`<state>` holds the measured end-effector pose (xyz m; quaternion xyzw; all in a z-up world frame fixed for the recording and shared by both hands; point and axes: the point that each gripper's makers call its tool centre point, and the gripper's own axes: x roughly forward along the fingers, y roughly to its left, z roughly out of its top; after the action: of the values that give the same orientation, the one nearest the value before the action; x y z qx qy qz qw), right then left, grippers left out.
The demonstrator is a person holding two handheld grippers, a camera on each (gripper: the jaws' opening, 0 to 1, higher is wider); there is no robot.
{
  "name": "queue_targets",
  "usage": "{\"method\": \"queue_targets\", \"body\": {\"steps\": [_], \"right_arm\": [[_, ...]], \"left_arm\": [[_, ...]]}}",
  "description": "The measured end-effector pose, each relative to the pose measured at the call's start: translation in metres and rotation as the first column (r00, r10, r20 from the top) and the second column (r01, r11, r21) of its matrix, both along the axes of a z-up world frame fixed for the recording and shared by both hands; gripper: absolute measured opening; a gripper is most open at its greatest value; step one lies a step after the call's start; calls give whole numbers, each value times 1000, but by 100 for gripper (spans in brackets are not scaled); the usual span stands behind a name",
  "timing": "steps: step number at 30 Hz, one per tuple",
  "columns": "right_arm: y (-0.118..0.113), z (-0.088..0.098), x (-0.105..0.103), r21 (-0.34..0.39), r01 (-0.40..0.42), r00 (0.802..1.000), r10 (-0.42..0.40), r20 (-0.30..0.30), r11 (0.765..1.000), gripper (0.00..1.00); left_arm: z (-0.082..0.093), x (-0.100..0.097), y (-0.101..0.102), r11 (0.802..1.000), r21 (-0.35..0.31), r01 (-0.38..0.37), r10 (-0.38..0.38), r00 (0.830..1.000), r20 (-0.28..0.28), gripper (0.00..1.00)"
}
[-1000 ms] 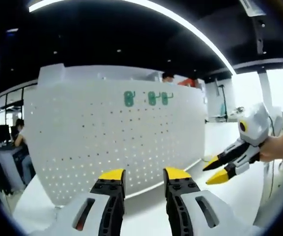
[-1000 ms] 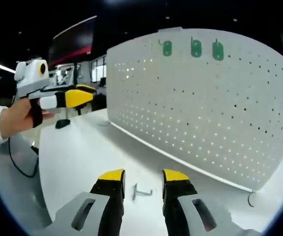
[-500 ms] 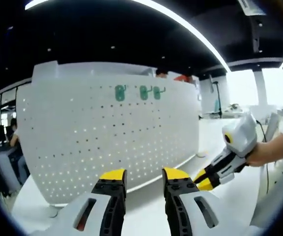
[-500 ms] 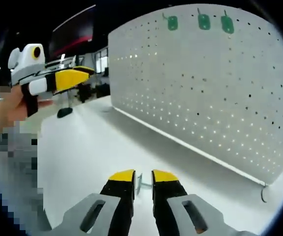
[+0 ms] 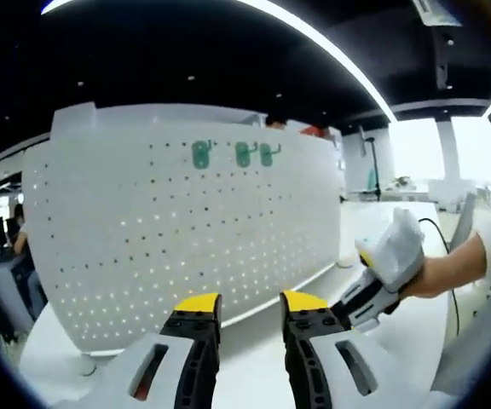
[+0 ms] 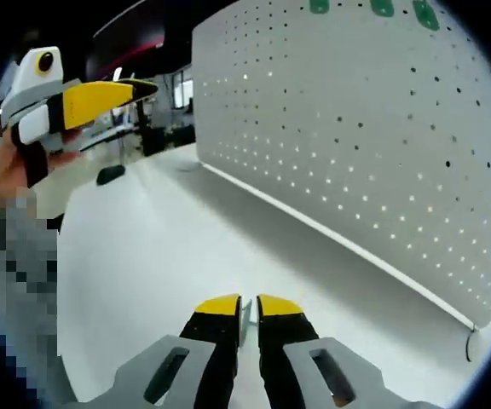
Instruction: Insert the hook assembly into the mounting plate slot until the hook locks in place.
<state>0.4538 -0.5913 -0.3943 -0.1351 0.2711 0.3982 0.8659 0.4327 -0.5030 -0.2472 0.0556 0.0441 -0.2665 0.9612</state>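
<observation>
Right gripper (image 6: 247, 304) has gone down to the white table (image 6: 143, 247) and narrowed since a second ago: jaws were wide with the metal hook (image 6: 245, 313) lying loose between them, now the yellow tips sit nearly together with the hook's thin grey strip pinched in the slit. Looks clamped on it, hook low on the table right at the tips. Most of the hook is hidden by the jaws, shape can't be read.

White pegboard plate (image 6: 373, 136) stands upright on the table, up and right of the right gripper, well apart from the hook. Green hook tags (image 6: 382, 7) sit along its top edge, cut by the frame. A small hook foot shows at the plate's lower right corner.

Left gripper (image 5: 250, 305) has its jaws wide, nothing between them, pointed at the pegboard plate (image 5: 186, 230). Three green hook tags (image 5: 233, 154) hang in a row near the plate's top. In the left gripper view the right gripper (image 5: 348, 308) is low at right, held by a hand (image 5: 437, 274), nose down toward the table (image 5: 254, 341), tips hidden behind the left jaw.

In the right gripper view the left gripper (image 6: 118, 89) hovers upper left, above the table, apart from the plate.
</observation>
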Motion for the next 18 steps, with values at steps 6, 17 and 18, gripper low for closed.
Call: {"method": "queue_targets", "body": {"steps": [6,17,18], "right_arm": [[-3,-9,3,-7,13,1000,-13,-28,1000,4],[-1,-17,1,-10,17,998,-17,-63,1000,2],[-1,-17,1,-10,16,998,-17,-67,1000,2]], "left_arm": [[-2,-1,-3,1000,5,9,-9,1000,-7,27],[-2,0,-2,1000,1,10,-10,1000,-10,27],[-2,0,-2,1000,2,10,-10,1000,-10,27]]}}
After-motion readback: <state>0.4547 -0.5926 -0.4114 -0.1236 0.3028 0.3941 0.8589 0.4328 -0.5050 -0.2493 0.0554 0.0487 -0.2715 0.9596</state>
